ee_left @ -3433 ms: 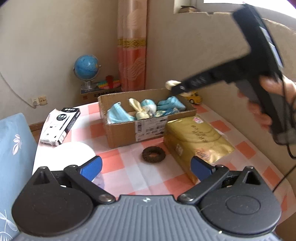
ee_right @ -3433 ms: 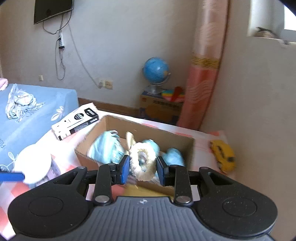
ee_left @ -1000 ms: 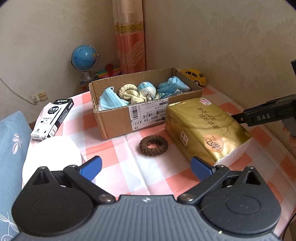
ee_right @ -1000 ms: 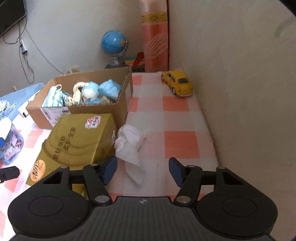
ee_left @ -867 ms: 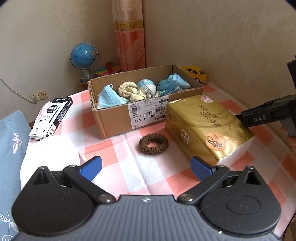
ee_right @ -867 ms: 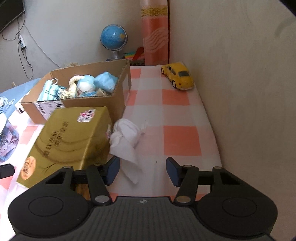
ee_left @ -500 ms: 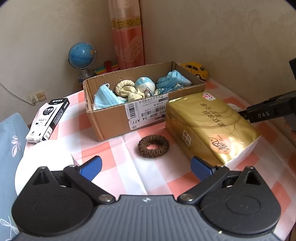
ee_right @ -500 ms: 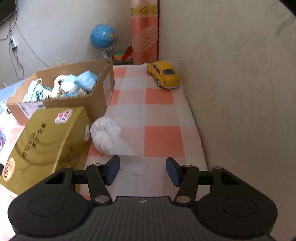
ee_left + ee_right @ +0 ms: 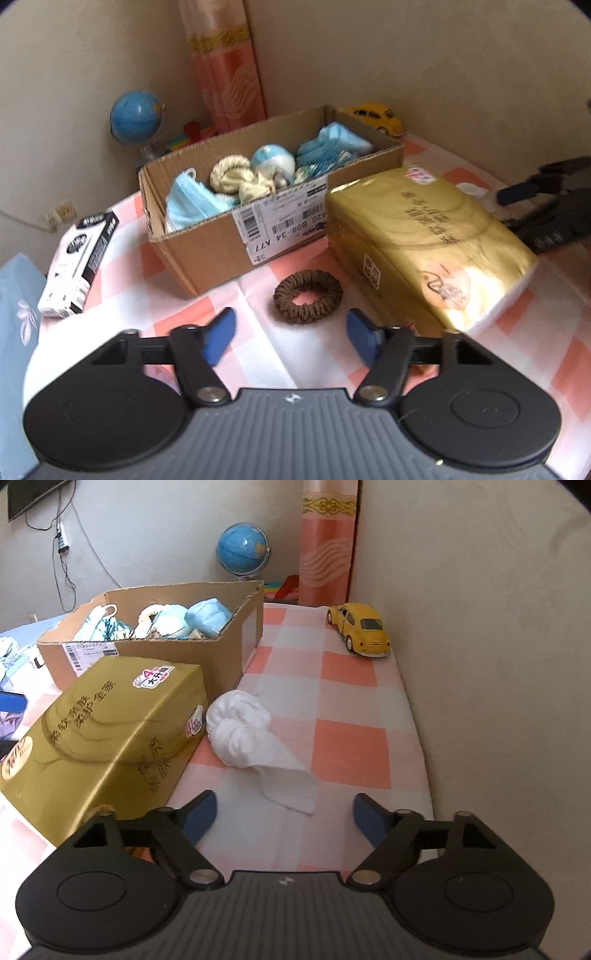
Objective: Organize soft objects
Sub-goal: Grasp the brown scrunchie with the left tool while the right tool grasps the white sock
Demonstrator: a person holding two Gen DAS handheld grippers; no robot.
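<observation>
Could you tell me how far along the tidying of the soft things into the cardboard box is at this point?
Partly done. The cardboard box already holds face masks and a cream scrunchie. Nothing is in hand: the left gripper, its jaws just narrowed, sits before the brown scrunchie; the right gripper, just widened, faces the white cloth. Both items remain on the table.

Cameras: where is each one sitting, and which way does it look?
Left wrist view: sits on the left tool, looking down over its fingers at the scrunchie, with the box behind; the right tool shows at the picture's right edge.
Right wrist view: sits on the right tool, looking down at the cloth and toy car; its own fingers show.
Both see the box, gold pack, globe and curtain.
</observation>
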